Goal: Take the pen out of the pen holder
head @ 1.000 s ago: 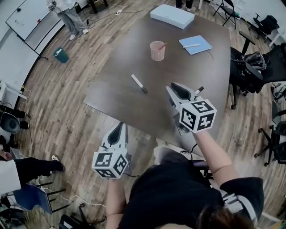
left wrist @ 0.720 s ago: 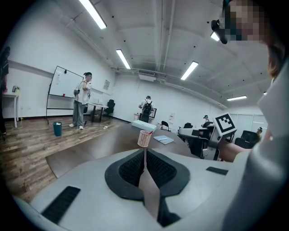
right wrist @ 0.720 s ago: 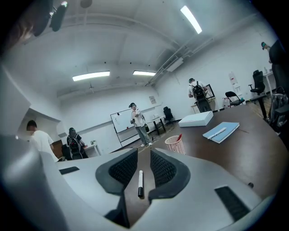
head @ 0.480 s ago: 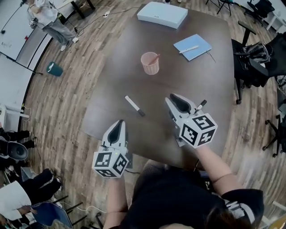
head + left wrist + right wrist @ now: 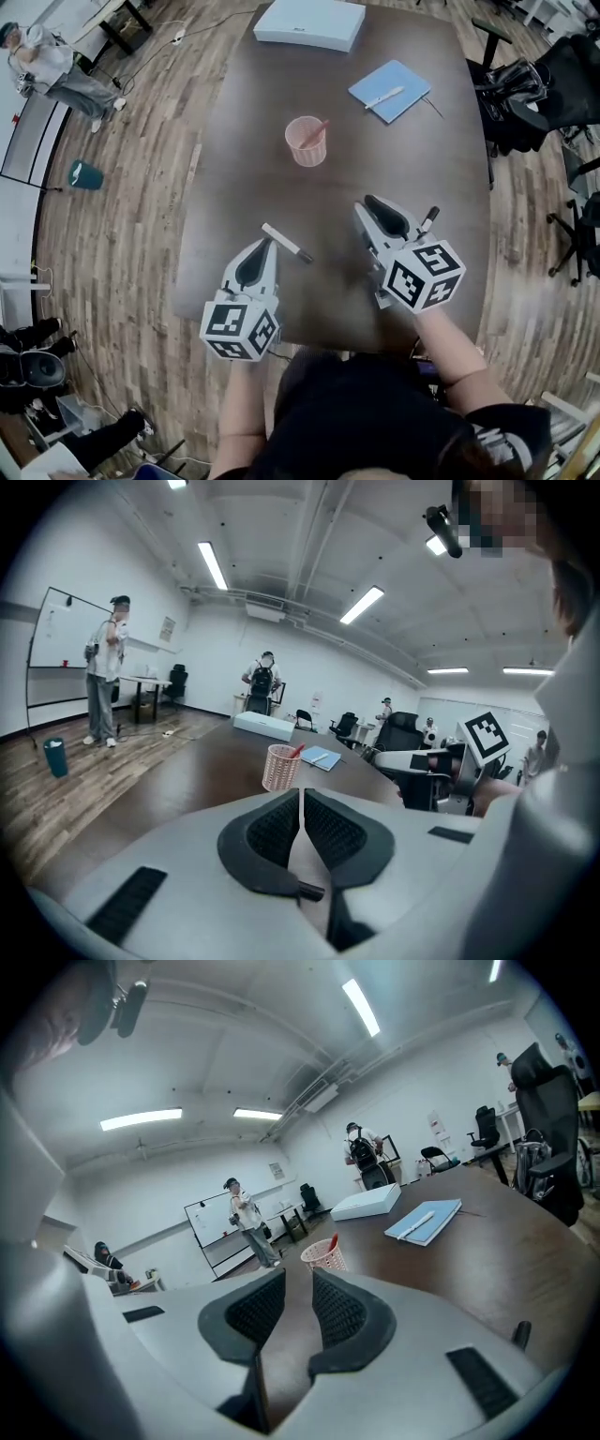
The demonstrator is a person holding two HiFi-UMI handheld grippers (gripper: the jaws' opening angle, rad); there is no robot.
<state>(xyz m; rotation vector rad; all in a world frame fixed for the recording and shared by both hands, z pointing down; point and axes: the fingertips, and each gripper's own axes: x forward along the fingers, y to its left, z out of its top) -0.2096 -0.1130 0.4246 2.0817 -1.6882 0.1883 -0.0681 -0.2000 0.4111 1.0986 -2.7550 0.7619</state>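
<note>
Pen (image 5: 316, 130) leans toward 1 o'clock in the pink mesh pen holder (image 5: 306, 146), which sits at 11 o'clock from the nearer right gripper (image 5: 369, 202), whose jaws are narrowly apart, just opened slightly and empty; left gripper (image 5: 266, 246) jaws together, empty.

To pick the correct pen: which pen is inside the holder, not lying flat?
The red pen, leaning in the pink mesh holder. The white marker near the left tool and the white pen on the blue notebook lie flat.
</note>
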